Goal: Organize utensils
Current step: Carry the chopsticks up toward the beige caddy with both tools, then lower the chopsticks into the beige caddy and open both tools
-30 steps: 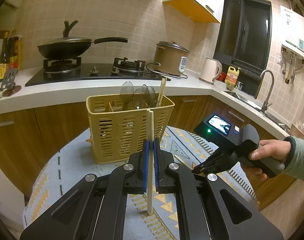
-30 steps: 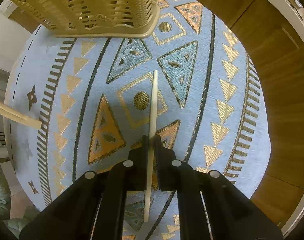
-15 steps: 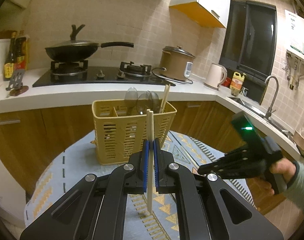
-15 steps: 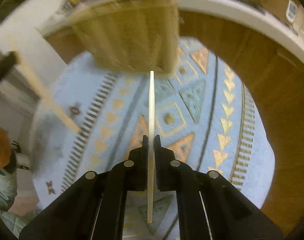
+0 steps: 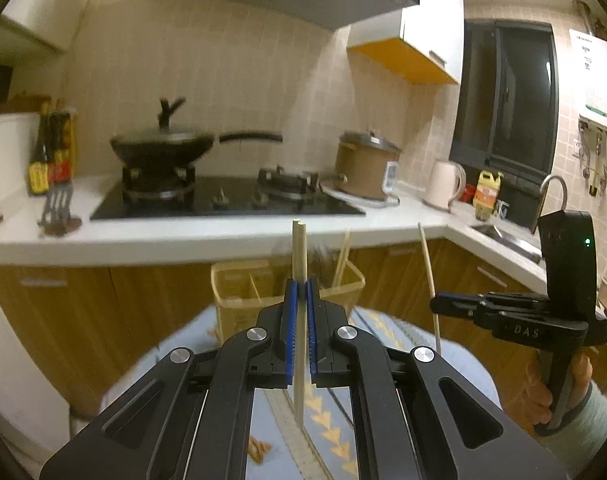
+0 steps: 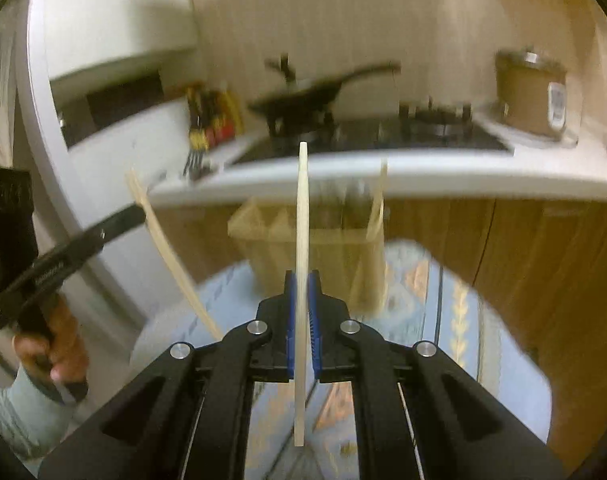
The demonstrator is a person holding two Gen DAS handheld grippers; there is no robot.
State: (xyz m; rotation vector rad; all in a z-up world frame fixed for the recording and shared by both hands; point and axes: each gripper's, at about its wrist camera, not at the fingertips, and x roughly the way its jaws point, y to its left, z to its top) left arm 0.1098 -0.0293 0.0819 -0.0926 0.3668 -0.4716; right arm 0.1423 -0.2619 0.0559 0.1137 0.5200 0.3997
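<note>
My left gripper [image 5: 299, 286] is shut on a pale wooden chopstick [image 5: 298, 252] that stands upright between its blue pads. Behind it on the patterned table sits the yellow slotted utensil basket [image 5: 239, 300], with chopsticks and spoon handles sticking out. My right gripper [image 6: 302, 280] is shut on a second chopstick [image 6: 302, 200], also upright. In the left wrist view the right gripper [image 5: 437, 304] shows at the right with its chopstick [image 5: 428, 264], held by a hand. In the right wrist view the basket [image 6: 331, 248] is blurred, and the left gripper [image 6: 137, 212] is at the left with its chopstick [image 6: 163, 248].
The round table carries a blue cloth [image 5: 455, 364] with gold triangles. Behind it runs a white counter [image 5: 183, 236] with a gas hob, a black wok [image 5: 163, 152], a brown cooker [image 5: 365, 170], a kettle [image 5: 441, 188] and sauce bottles [image 5: 51, 152]. A sink [image 5: 503, 236] lies at the right.
Both grippers have risen with their chopsticks. The right one has tipped up from facing the tablecloth to facing the basket and counter, its chopstick lifted off the cloth.
</note>
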